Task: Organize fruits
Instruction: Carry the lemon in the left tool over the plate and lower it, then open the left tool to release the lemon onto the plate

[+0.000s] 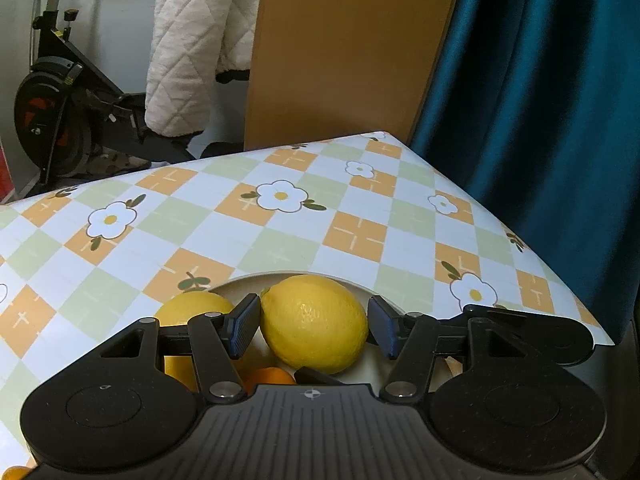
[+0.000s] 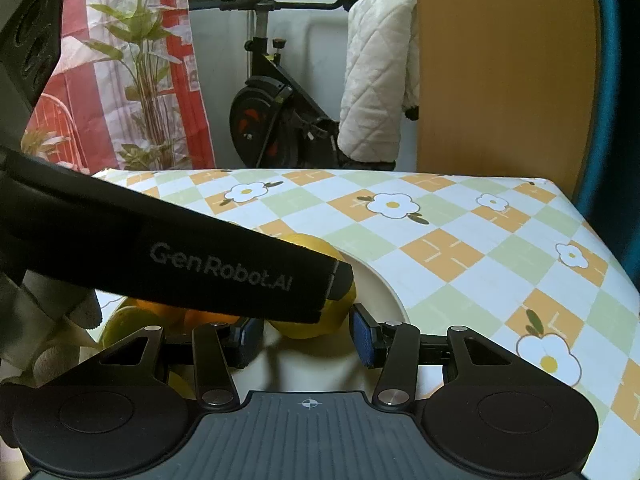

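Note:
A large yellow lemon (image 1: pixel 314 322) lies in a white plate (image 1: pixel 360 286) on the checked table. My left gripper (image 1: pixel 314 326) is open, its blue pads on either side of the lemon; the left pad seems to touch it, the right pad stands apart. A second lemon (image 1: pixel 192 308) and an orange (image 1: pixel 268 376) lie in the plate behind the left finger. In the right wrist view my right gripper (image 2: pixel 306 338) is open and empty over the plate (image 2: pixel 384 292). The left gripper's black body (image 2: pixel 180 256) crosses in front and hides most of the lemon (image 2: pixel 308 326) and the oranges (image 2: pixel 168 312).
The flowered tablecloth (image 1: pixel 280 220) runs to a far corner and a right edge. Behind stand an orange board (image 1: pixel 344 52), a blue curtain (image 1: pixel 540 100), an exercise bike (image 1: pixel 60 112) and a white quilted jacket (image 1: pixel 192 40). A grey cloth (image 2: pixel 44 320) lies at the left.

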